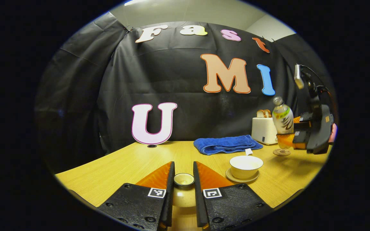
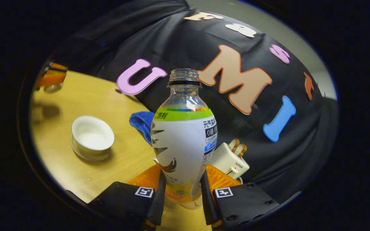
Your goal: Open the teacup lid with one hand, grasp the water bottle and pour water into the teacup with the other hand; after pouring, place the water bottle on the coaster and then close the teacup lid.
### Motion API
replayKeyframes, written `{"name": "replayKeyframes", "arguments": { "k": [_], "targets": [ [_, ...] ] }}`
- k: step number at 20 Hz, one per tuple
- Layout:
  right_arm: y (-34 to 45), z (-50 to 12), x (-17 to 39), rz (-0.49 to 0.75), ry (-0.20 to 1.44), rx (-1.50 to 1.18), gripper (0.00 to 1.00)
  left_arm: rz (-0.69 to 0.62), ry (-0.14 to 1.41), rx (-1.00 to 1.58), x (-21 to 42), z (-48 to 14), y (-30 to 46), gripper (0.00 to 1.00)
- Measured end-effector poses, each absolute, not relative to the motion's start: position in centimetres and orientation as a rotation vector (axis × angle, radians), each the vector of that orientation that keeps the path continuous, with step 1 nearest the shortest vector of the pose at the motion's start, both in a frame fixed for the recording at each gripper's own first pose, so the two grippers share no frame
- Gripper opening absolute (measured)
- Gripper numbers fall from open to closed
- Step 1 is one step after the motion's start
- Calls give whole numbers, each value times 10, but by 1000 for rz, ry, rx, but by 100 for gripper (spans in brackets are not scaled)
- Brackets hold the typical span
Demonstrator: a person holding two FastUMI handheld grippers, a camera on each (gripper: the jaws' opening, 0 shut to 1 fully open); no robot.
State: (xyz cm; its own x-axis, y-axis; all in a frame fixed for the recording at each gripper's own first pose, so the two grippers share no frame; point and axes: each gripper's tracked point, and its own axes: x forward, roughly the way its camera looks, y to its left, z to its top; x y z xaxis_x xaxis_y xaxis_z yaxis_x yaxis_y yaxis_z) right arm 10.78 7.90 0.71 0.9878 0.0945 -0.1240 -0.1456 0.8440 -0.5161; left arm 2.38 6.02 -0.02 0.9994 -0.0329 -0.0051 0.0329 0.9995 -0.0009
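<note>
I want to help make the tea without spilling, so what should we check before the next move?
1. Lid off the teacup: ok, the cup sits open on its saucer.
2. Lid held safely: ok, it sits between the left gripper fingers, away from the cup.
3. Water bottle held firmly: ok, the right gripper clamps its lower part.
4. Bottle cap off: ok, the mouth is open.
5. Bottle over the teacup: not ok, it hangs just above the coaster, off to the cup's side.
6. Water in the teacup: cannot tell, the inside just looks pale.
</note>
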Motion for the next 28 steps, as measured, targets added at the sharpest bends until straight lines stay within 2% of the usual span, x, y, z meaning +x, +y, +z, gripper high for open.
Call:
{"name": "replayKeyframes", "arguments": {
  "k": [2,3,7,9,10,21,28],
  "targets": [
    [74,7,109,136,89,-386,54,-33,6,0,24,0,60,27],
    [71,9,107,138,86,-303,61,-33,5,-1,25,0,60,27],
    [65,18,100,87,80,-123,57,-31,5,0,25,0,60,27],
    [68,17,99,64,107,-84,57,-30,6,0,24,1,61,27],
    [68,18,100,55,117,-68,60,-30,6,1,24,0,60,27],
    [66,-23,127,-3,212,-38,58,-29,5,1,24,0,60,27],
    [65,-30,129,9,214,6,72,-26,5,1,24,0,60,27]
  ]
}}
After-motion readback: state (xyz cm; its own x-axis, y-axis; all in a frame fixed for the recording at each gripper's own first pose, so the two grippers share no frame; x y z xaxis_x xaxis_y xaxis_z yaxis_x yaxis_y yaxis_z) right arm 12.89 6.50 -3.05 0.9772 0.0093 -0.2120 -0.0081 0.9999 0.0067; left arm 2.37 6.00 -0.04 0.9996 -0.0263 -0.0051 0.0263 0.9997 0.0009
